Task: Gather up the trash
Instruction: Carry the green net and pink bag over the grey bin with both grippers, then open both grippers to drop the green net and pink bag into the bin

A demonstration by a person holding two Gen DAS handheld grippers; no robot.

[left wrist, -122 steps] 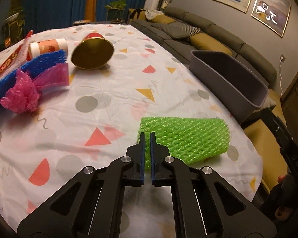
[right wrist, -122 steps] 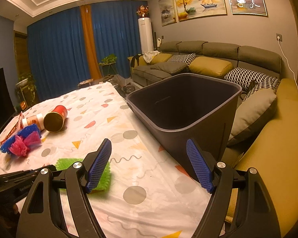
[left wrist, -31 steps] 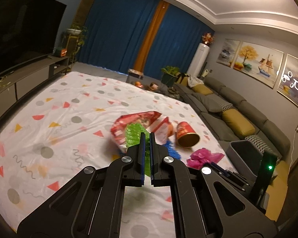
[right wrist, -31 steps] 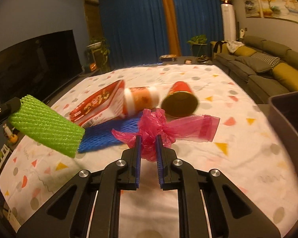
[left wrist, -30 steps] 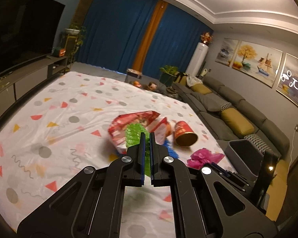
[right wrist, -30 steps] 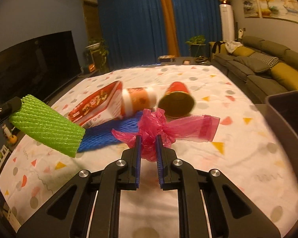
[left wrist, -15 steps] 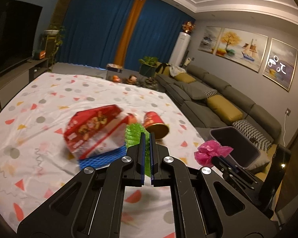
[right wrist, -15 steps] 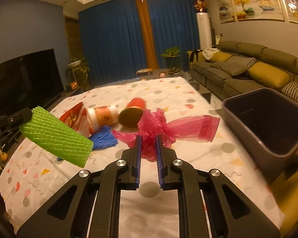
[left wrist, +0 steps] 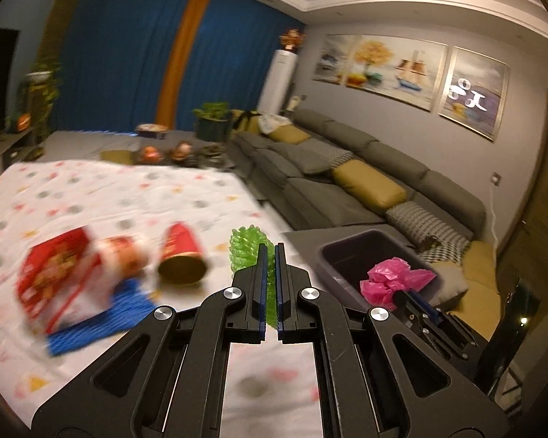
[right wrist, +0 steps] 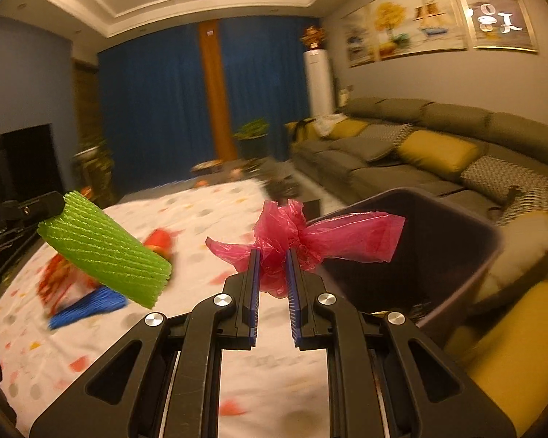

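— Where's the rubbish now, going by the dark bin (right wrist: 438,255)?

— Two bits are up in the air. The right gripper (right wrist: 272,255) has its fingers clamped on a crumpled pink plastic bag (right wrist: 303,235), and from its own camera the bag hangs just in front of the bin's near rim. The left gripper (left wrist: 270,252) is pinched nearly flat on a green foam net sleeve (left wrist: 246,244), a thin edge of it caught between the blue pads. That one is well left of the bin, over the table.

— And from the other side?

— The left camera shows the pink bag (left wrist: 394,279) at the bin (left wrist: 369,244), overlapping its opening. The right camera shows the green sleeve (right wrist: 106,252) sticking out tilted, far from the bin.

— What's lying on the table?

— On the patterned tablecloth (left wrist: 91,189), left of the bin: a red cup (left wrist: 181,253) on its side, a blurred white and orange container (left wrist: 126,255) beside it, a red snack packet (left wrist: 54,277) further left, and a blue foam net (left wrist: 102,315) under them. All blurred.

— Behind the bin?

— A grey sofa (left wrist: 347,168) with yellow cushions.
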